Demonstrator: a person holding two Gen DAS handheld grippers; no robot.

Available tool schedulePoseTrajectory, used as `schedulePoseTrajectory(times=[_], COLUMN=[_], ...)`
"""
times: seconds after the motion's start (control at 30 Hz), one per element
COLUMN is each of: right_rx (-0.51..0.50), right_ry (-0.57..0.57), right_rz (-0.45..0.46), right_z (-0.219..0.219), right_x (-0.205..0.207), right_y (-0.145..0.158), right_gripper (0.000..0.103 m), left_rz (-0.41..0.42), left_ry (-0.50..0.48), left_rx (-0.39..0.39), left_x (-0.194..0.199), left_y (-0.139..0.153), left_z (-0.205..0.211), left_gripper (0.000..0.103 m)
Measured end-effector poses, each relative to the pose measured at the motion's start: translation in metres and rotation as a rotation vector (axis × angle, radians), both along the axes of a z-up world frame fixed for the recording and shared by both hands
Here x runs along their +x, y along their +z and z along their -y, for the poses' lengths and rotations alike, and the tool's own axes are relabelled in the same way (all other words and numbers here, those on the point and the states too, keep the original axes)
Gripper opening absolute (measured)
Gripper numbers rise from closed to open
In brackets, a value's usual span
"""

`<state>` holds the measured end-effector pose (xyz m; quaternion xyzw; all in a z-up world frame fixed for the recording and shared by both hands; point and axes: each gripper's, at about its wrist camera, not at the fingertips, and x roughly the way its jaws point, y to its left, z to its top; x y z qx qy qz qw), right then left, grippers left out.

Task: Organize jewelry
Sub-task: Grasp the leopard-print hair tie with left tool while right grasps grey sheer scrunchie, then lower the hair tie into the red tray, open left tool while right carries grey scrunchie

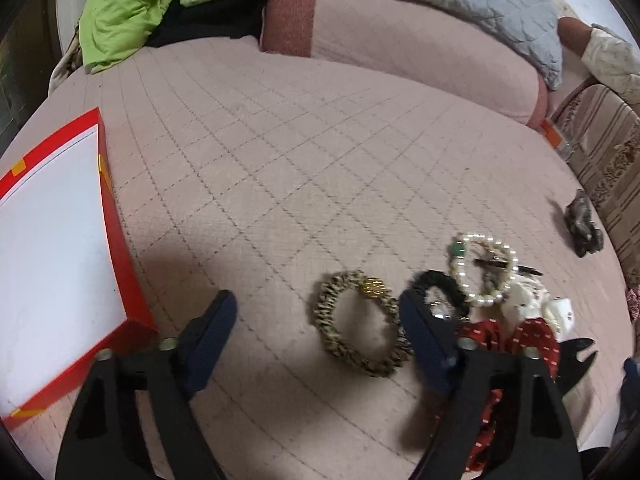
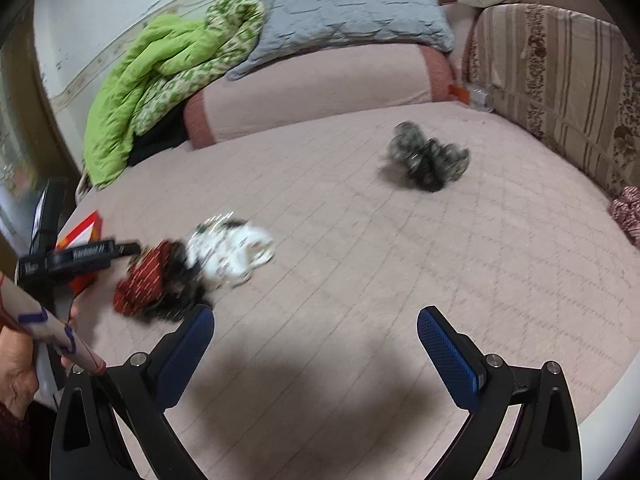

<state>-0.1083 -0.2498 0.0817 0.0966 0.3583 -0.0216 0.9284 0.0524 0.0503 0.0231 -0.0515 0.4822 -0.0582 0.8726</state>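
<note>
Lying between the wide left gripper point(image 1: 316, 312) fingers — leopard scrunchie point(image 1: 358, 324); right gripper point(image 2: 316, 328) wide, empty.

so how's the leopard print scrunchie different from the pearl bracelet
The leopard print scrunchie is ruffled brown fabric with a gold clasp; the pearl bracelet is white beads with one green bead. The scrunchie lies alone on the quilt; the bracelet overlaps the accessory pile. Both are closed loops lying flat.

Home bedroom: a pink quilted bedspread point(image 1: 304, 152) is covering the bed, a green blanket point(image 2: 144, 80) and grey pillow point(image 2: 344, 12) are lying piled at its head, against a wallpapered wall point(image 2: 120, 0).
</note>
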Motion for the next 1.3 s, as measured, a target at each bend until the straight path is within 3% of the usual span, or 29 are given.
schedulePoseTrajectory(times=[0.07, 0.27, 0.43, 0.6, 0.63, 0.7, 0.73, 0.8, 0.83, 0.9, 0.93, 1.0, 1.1, 1.3], right_rx=[-0.003, 0.009, 0.019, -0.009, -0.001, 0.044, 0.076, 0.141, 0.162, 0.228, 0.221, 0.211, 0.155, 0.144], right_ry=[-0.042, -0.124, -0.176, -0.194, -0.194, -0.224, -0.239, -0.274, -0.284, -0.290, -0.307, -0.273, -0.213, -0.052], right_rz=[0.008, 0.019, -0.005, -0.062, -0.072, -0.097, -0.104, -0.124, -0.133, -0.184, -0.190, -0.144, -0.070, 0.049], right_z=[0.015, 0.052, 0.085, 0.112, 0.116, 0.129, 0.136, 0.151, 0.154, 0.162, 0.162, 0.152, 0.123, 0.047], right_x=[0.010, 0.040, 0.074, 0.114, 0.123, 0.142, 0.150, 0.167, 0.172, 0.183, 0.184, 0.178, 0.162, 0.126], right_y=[0.006, 0.020, 0.021, 0.010, 0.006, -0.004, -0.009, -0.022, -0.028, -0.044, -0.046, -0.037, -0.017, 0.020], right_gripper=[0.103, 0.103, 0.103, 0.103, 0.103, 0.103, 0.103, 0.103, 0.101, 0.072, 0.049, 0.035, 0.032, 0.031], left_rz=[-0.011, -0.005, 0.018, 0.024, 0.030, 0.043, 0.046, 0.038, 0.038, 0.040, 0.043, 0.051, 0.069, 0.095], left_ry=[-0.004, -0.050, -0.118, -0.126, -0.125, -0.124, -0.125, -0.134, -0.137, -0.146, -0.148, -0.154, -0.157, -0.147], left_rx=[-0.003, 0.062, 0.182, 0.182, 0.175, 0.166, 0.159, 0.123, 0.120, 0.096, 0.087, 0.078, 0.063, 0.044], left_x=[0.002, 0.005, 0.006, 0.009, 0.009, 0.011, 0.012, 0.013, 0.012, 0.013, 0.014, 0.014, 0.012, 0.005], left_y=[-0.003, -0.006, -0.010, -0.010, -0.010, -0.007, -0.006, -0.006, -0.006, -0.004, -0.003, -0.001, 0.004, 0.014], left_z=[-0.003, 0.004, 0.023, 0.024, 0.023, 0.022, 0.022, 0.020, 0.020, 0.020, 0.019, 0.020, 0.021, 0.017], left_gripper=[0.054, 0.053, 0.053, 0.053, 0.049, 0.025, 0.006, 0.006, 0.006, 0.006, 0.006, 0.006, 0.006, 0.006])
